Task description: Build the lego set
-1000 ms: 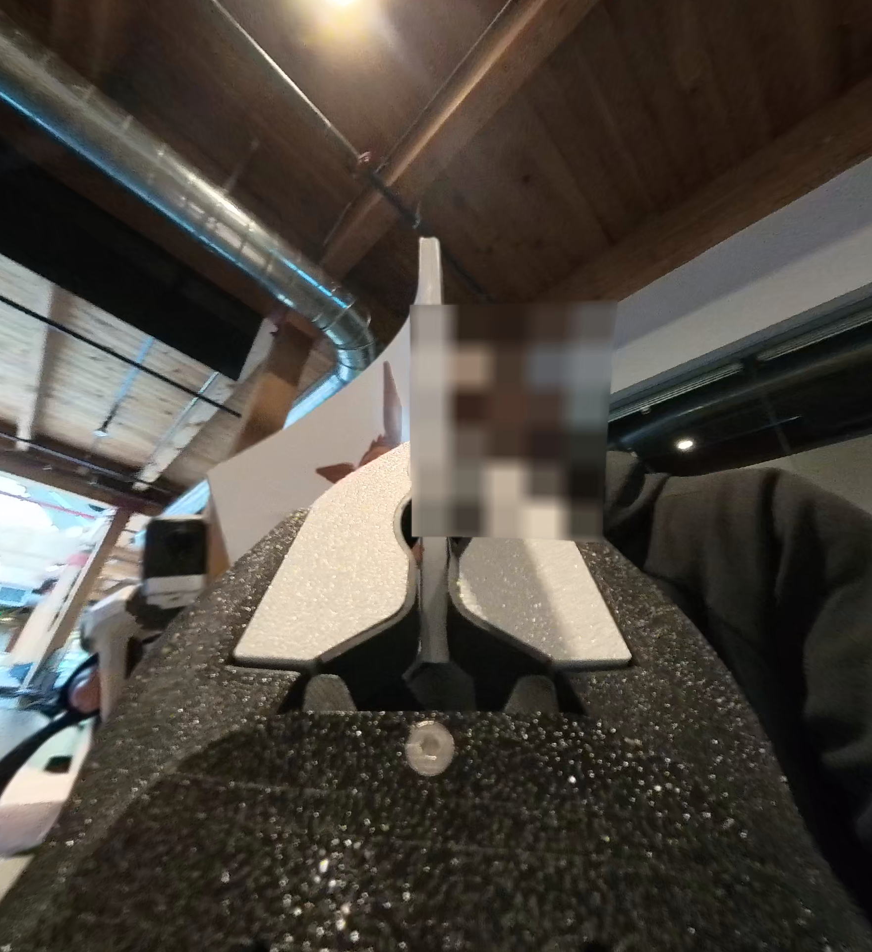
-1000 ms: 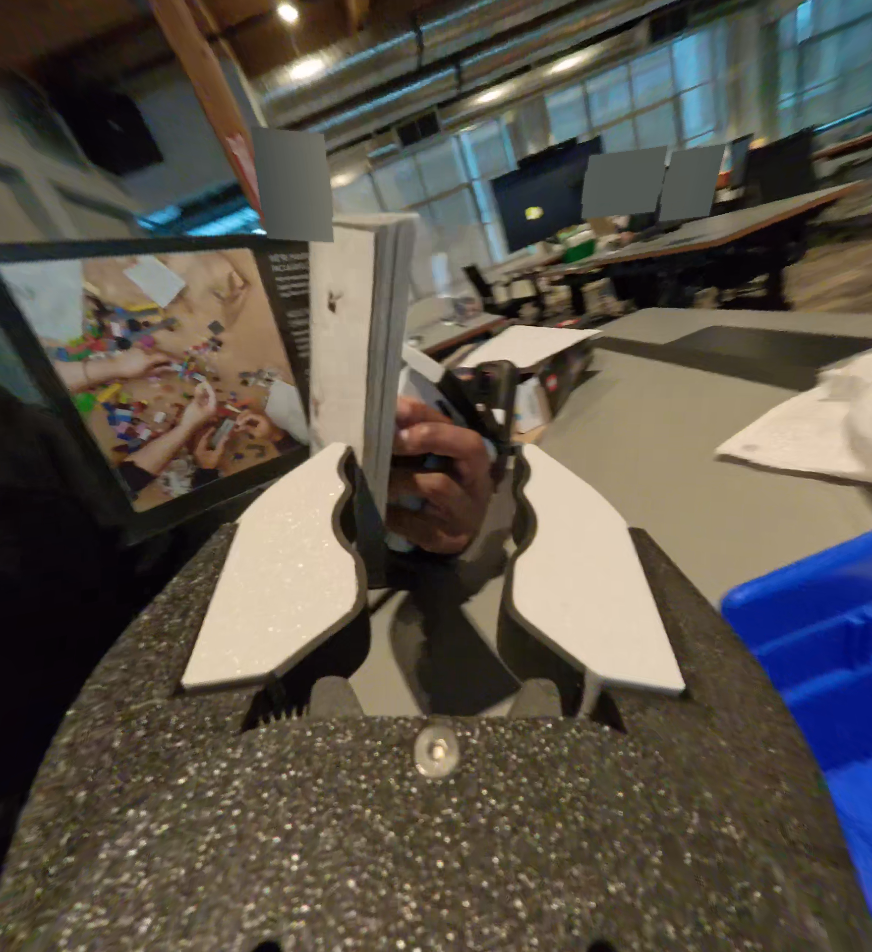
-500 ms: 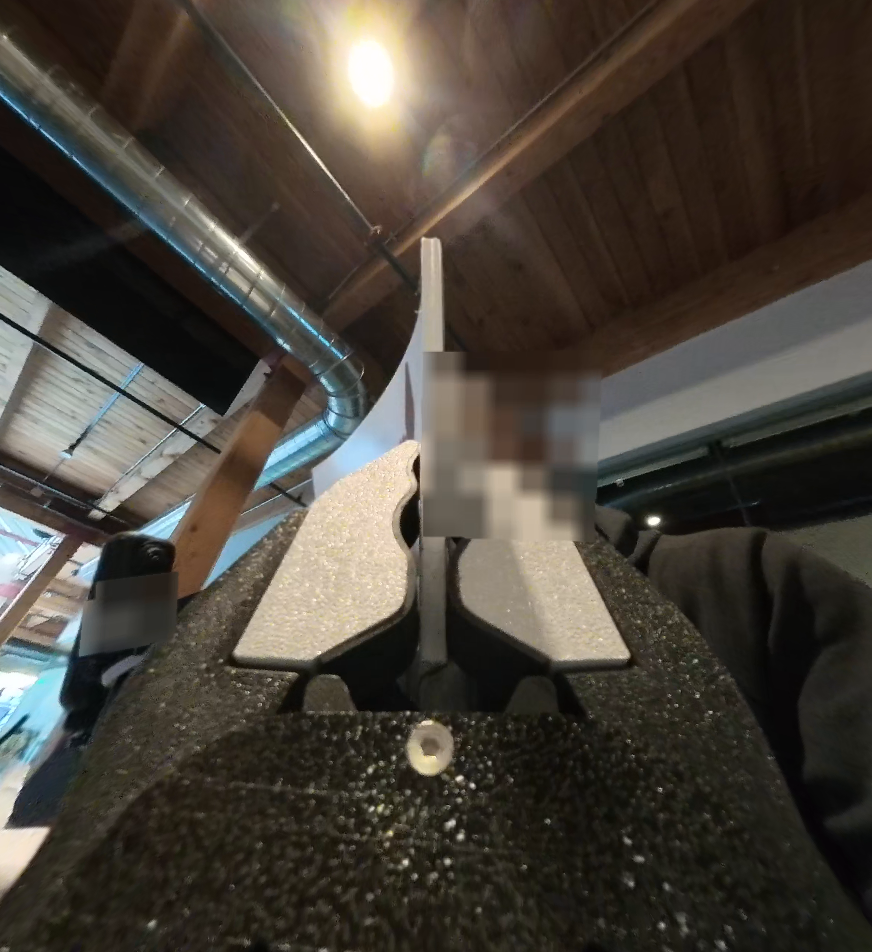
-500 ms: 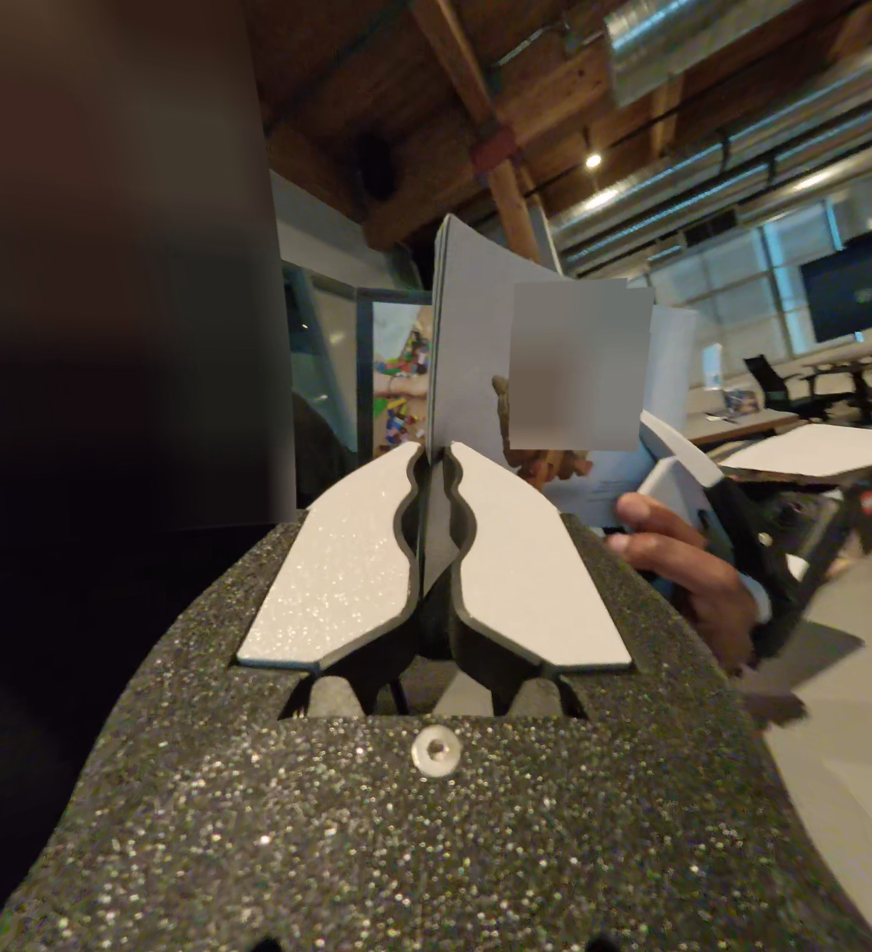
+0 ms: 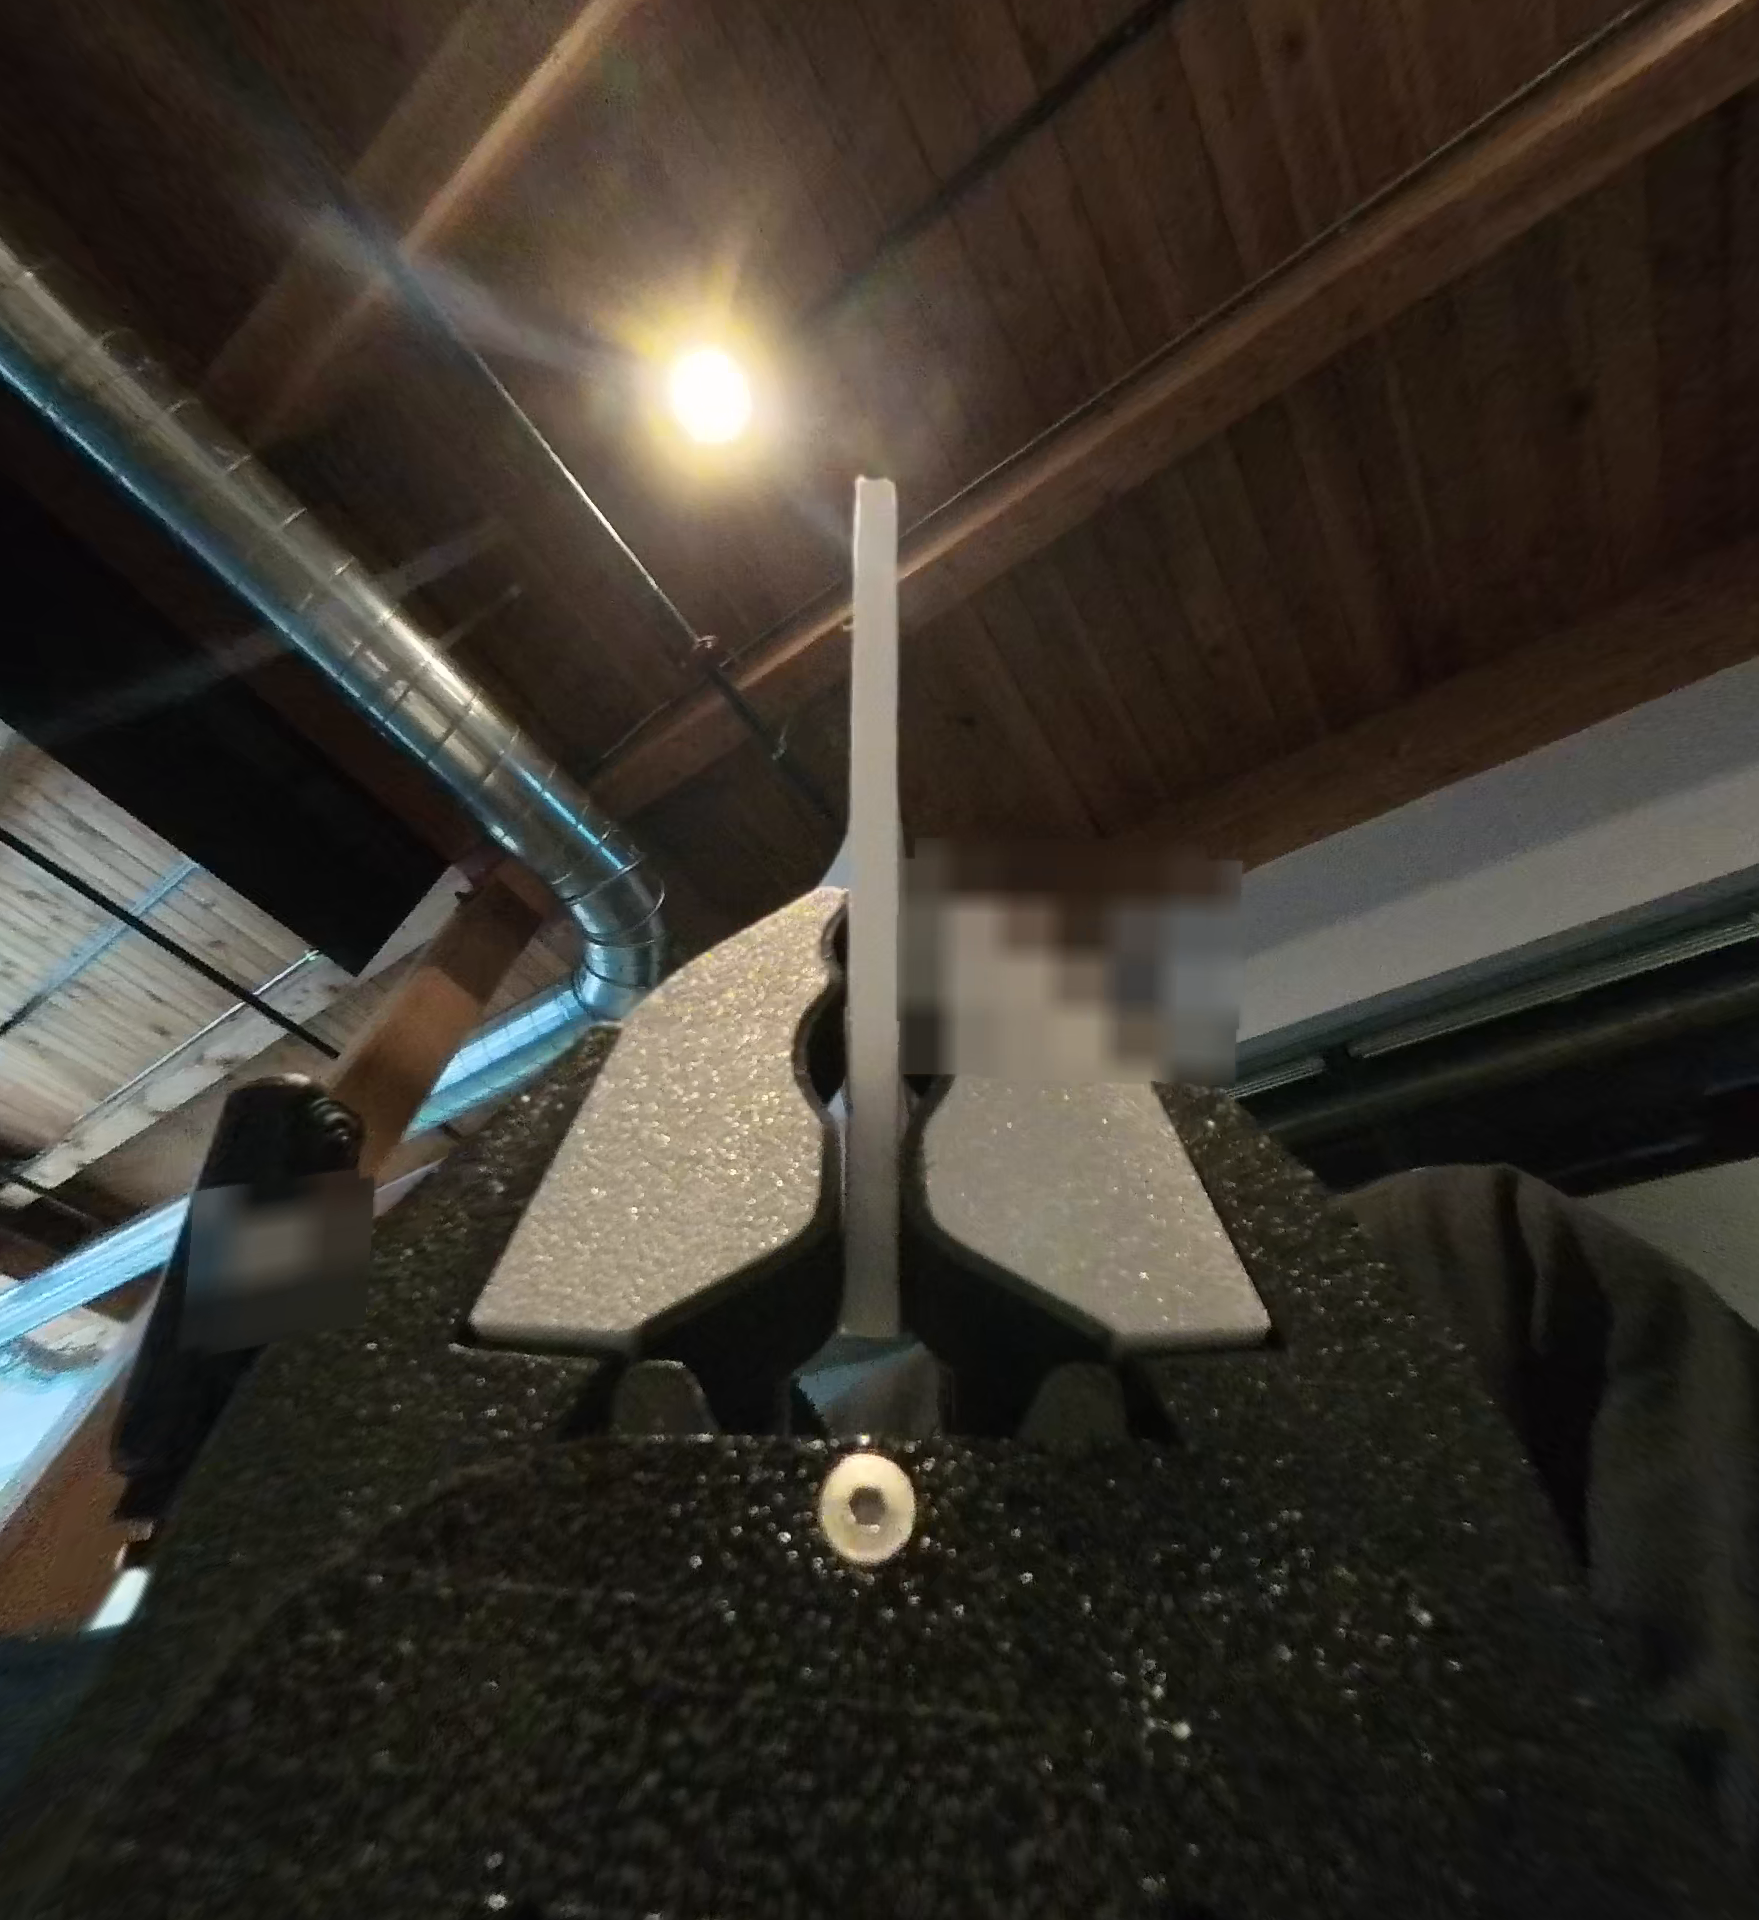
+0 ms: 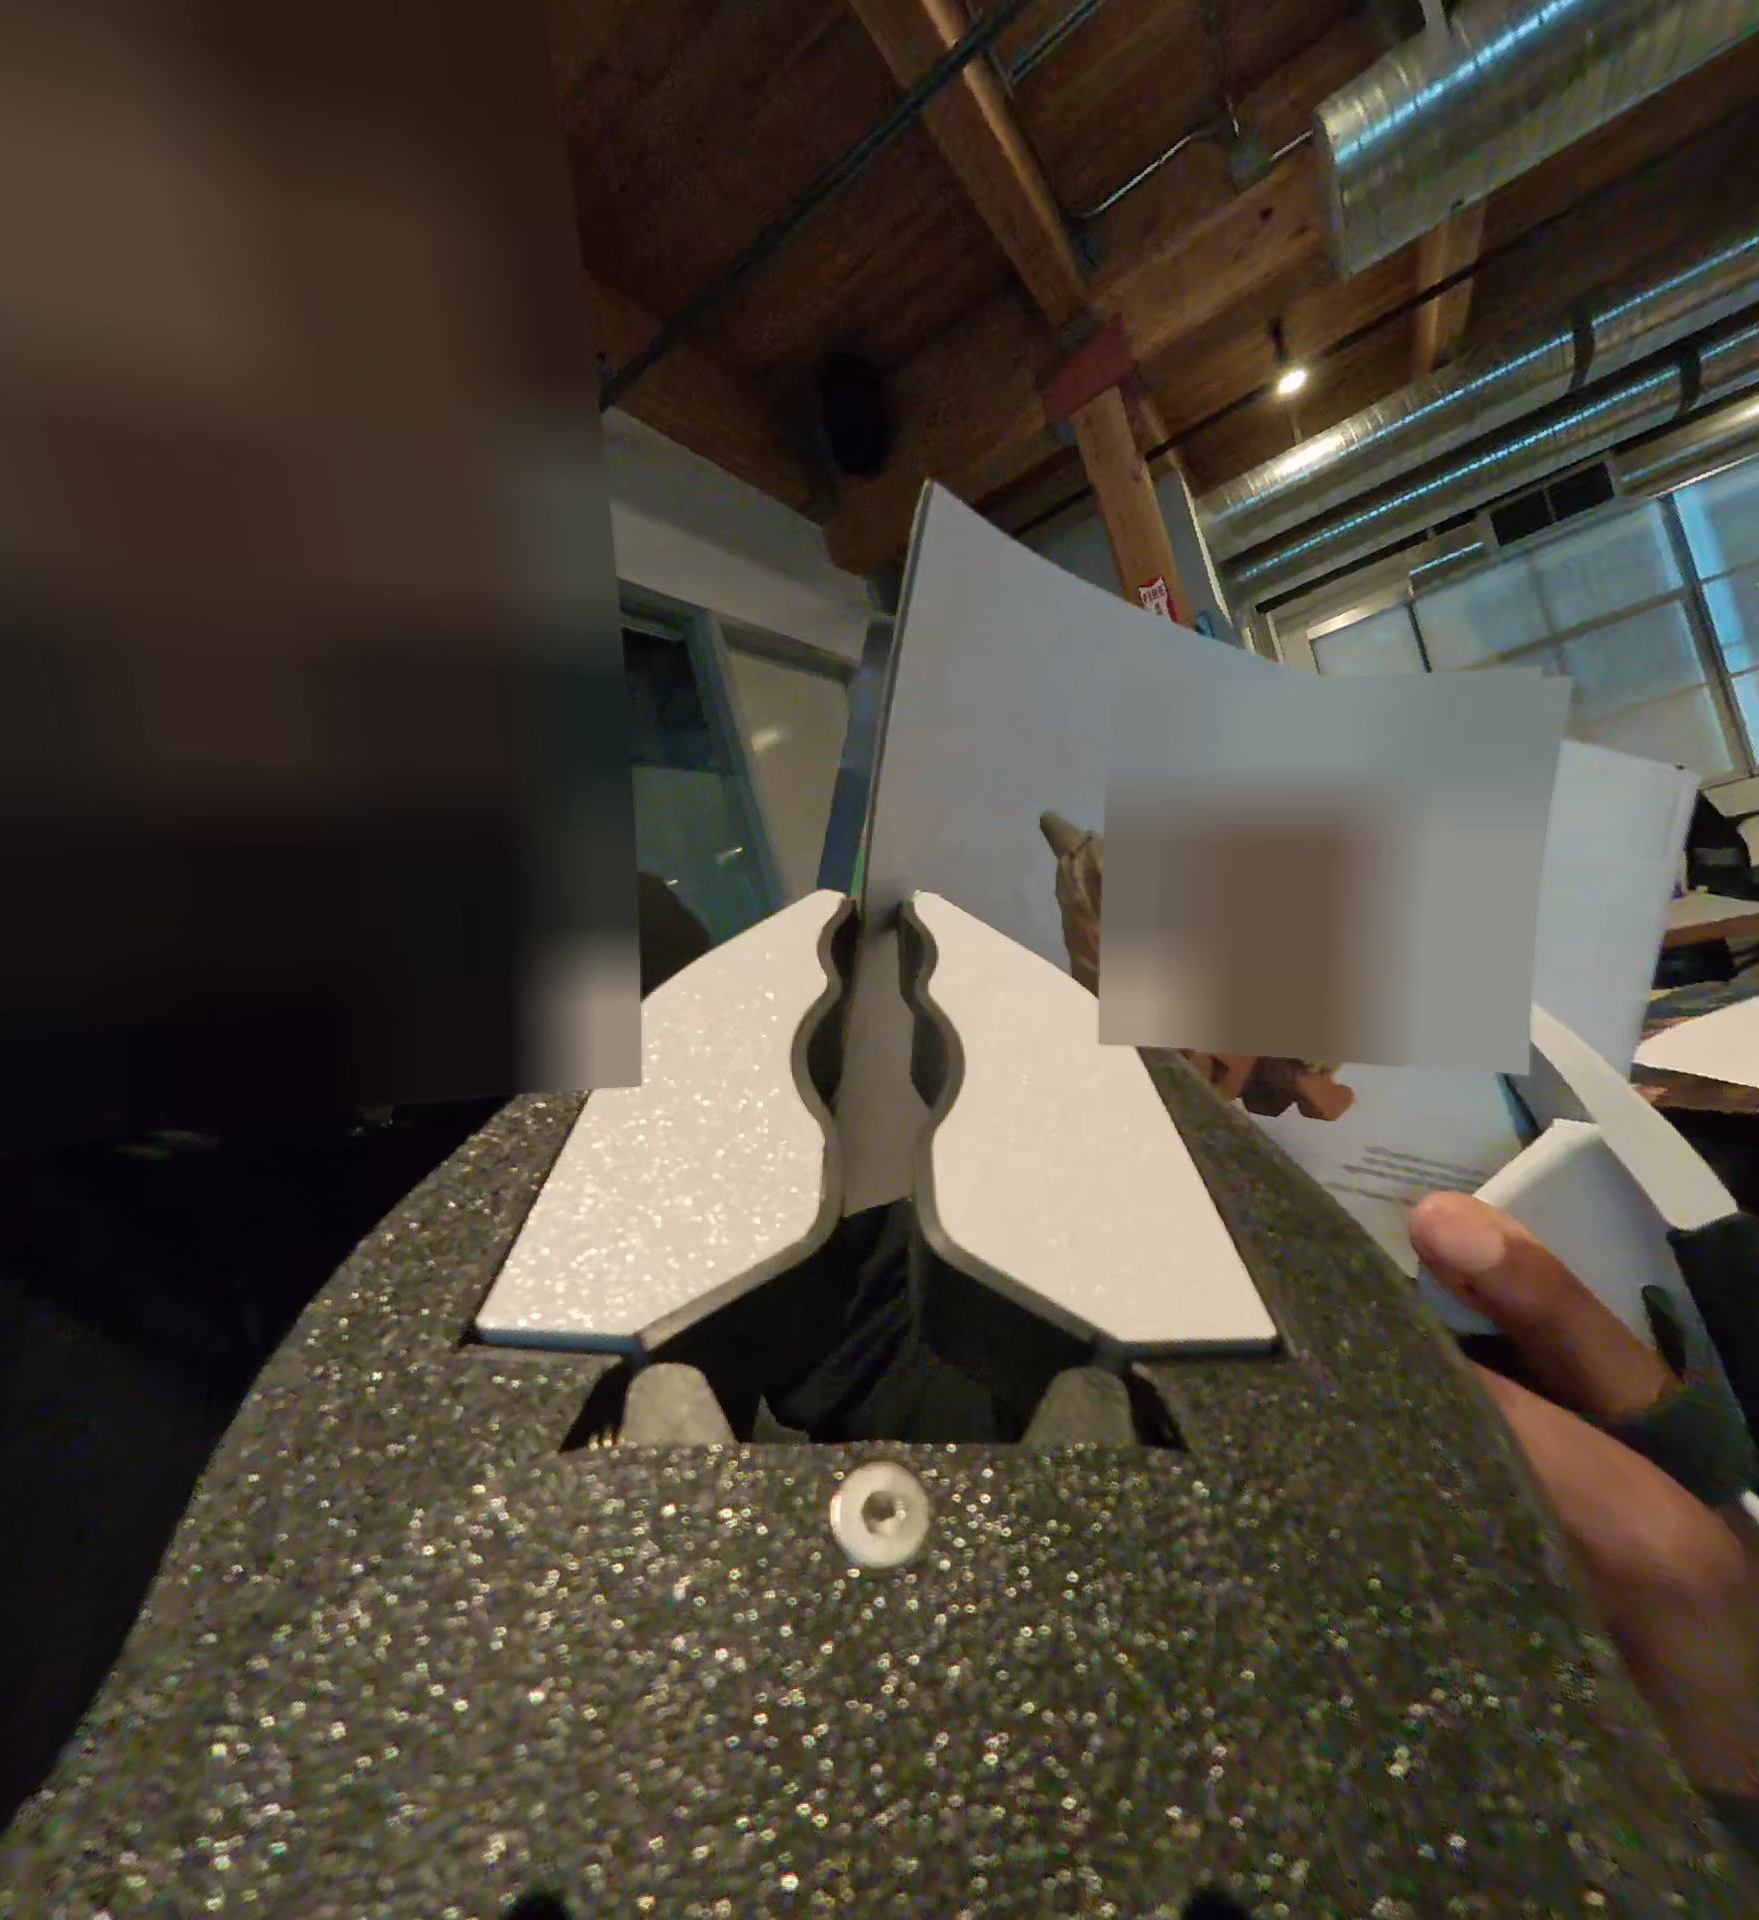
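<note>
The white instruction booklet point(image 6: 1010, 727) is held up in the air between both grippers. My right gripper point(image 6: 877, 914) is shut on its left edge, and the page curves away to the right. In the left wrist view the booklet point(image 5: 875, 727) shows edge-on as a thin pale strip rising from my left gripper point(image 5: 873, 987), which is shut on it. Both grippers point up toward the ceiling. No lego bricks are in view.
A person's hand point(image 6: 1581, 1455) holds the left gripper's white handle point(image 6: 1581, 1226) at the right. A dark sleeve point(image 5: 1581, 1455) fills the left view's right side. Overhead are wooden beams, a metal duct point(image 5: 387, 623) and a lamp point(image 5: 709, 395). Desks point(image 6: 1737, 904) stand far right. Left tips to right tips: about 15 centimetres.
My right gripper, open beside the booklet a second ago, has shut on its edge. Both grippers have tilted upward, lifting the booklet, and the table has left view.
</note>
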